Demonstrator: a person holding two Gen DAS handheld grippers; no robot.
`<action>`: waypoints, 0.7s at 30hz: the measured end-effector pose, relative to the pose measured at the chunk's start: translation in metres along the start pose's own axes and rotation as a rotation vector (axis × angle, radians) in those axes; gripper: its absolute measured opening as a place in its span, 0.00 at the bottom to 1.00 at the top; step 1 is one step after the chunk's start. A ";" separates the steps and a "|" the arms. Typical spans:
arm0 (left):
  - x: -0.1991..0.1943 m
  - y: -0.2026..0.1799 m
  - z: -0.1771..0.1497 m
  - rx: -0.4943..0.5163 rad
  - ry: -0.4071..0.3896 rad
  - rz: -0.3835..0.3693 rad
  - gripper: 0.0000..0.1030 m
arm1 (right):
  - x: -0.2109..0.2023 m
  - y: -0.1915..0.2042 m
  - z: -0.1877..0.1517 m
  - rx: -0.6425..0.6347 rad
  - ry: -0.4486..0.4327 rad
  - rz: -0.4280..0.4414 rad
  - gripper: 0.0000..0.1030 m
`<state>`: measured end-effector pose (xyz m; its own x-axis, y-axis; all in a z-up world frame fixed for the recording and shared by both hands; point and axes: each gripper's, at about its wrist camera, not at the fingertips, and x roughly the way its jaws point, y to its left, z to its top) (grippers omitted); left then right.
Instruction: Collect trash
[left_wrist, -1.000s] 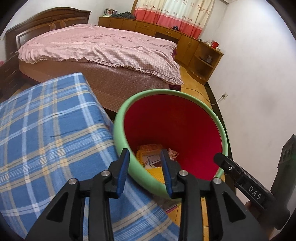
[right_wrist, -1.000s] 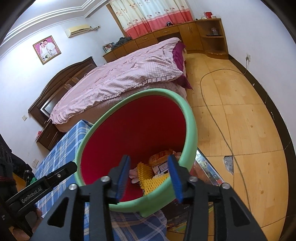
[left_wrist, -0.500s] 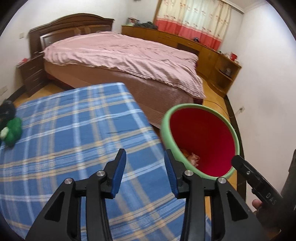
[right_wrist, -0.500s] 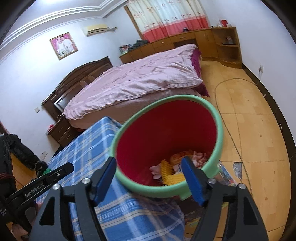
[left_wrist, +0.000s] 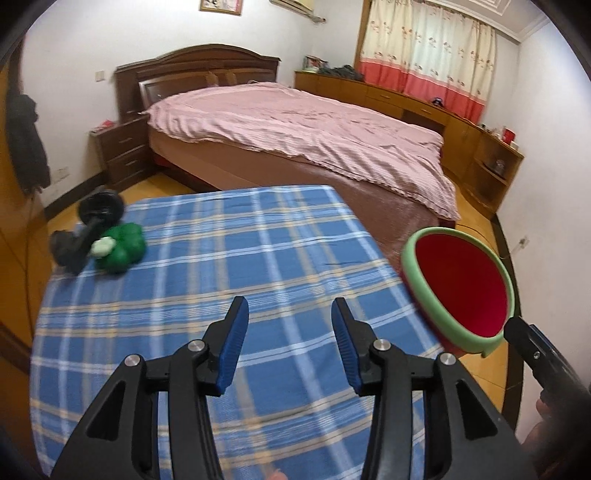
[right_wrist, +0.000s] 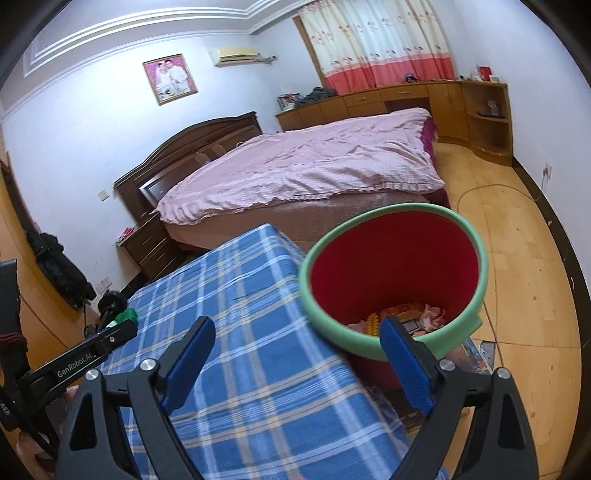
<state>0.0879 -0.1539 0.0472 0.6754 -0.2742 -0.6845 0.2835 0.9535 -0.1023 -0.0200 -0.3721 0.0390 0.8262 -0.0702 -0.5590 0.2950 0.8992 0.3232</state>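
Red plastic bin with green rim (right_wrist: 393, 280) stands on floor just beside edge of blue plaid-covered surface (left_wrist: 221, 266). Trash already in bin bottom: yellow and pink scraps (right_wrist: 406, 317), partly hidden behind rim.

Left claw (left_wrist: 290, 343) part open, empty, jaws just widened. Right claw (right_wrist: 297, 363) spread wide, empty, jaws just widened.

Only candidate left on surface: green crumpled lump (left_wrist: 120, 249), far corner from bin, touching dark object (left_wrist: 88, 229). Likely light, soft; pinch across middle.

Lump blurred, identity unclear. Dark object's nature indistinct.
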 end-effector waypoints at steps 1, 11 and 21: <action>-0.003 0.003 -0.002 -0.003 -0.002 0.007 0.45 | -0.002 0.004 -0.002 -0.007 0.001 0.005 0.91; -0.030 0.032 -0.027 -0.051 -0.033 0.090 0.45 | -0.015 0.042 -0.025 -0.092 -0.005 0.027 0.95; -0.038 0.051 -0.044 -0.100 -0.046 0.148 0.45 | -0.015 0.053 -0.043 -0.122 0.004 0.015 0.97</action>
<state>0.0471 -0.0890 0.0358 0.7355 -0.1335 -0.6642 0.1113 0.9909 -0.0759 -0.0372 -0.3044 0.0315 0.8279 -0.0545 -0.5582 0.2219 0.9459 0.2366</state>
